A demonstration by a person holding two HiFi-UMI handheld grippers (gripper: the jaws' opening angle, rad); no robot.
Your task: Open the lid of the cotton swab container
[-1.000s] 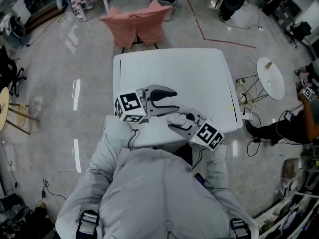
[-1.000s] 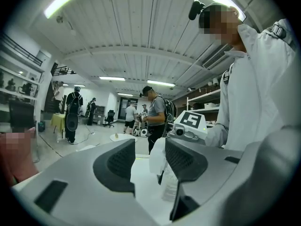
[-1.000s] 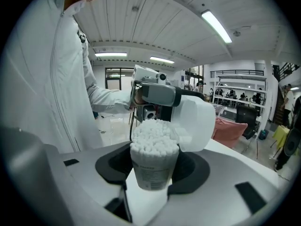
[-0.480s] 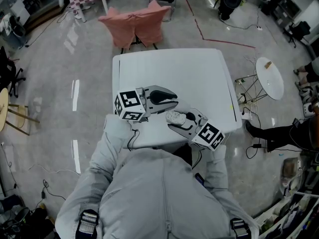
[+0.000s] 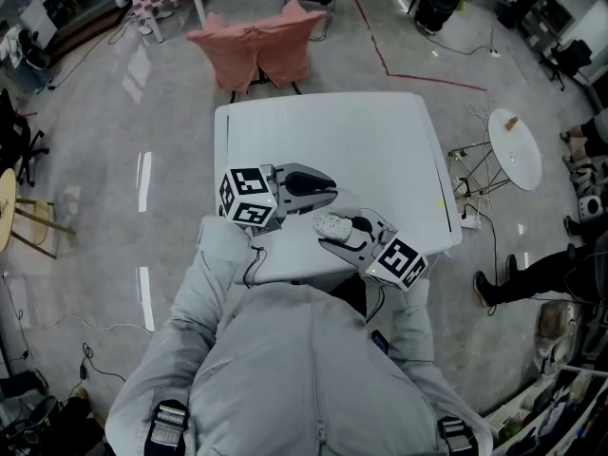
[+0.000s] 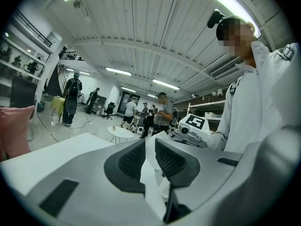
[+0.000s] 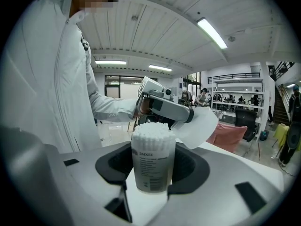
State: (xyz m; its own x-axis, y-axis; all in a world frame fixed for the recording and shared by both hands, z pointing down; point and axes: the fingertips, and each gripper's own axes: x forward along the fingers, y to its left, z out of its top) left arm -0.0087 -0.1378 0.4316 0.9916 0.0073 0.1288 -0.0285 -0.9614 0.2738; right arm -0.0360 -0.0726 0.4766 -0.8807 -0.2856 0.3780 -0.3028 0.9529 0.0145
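Cotton swab container [image 7: 151, 147] upright in right hand-held gripper [image 7: 153, 168], left hand-held gripper [image 6: 150, 160] just closed further onto lid [image 7: 197, 126]

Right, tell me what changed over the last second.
The left gripper has just been closing its jaws and now pinches the translucent lid. The right gripper kept hold of the cotton swab container, in the same spot over the near edge of the table.
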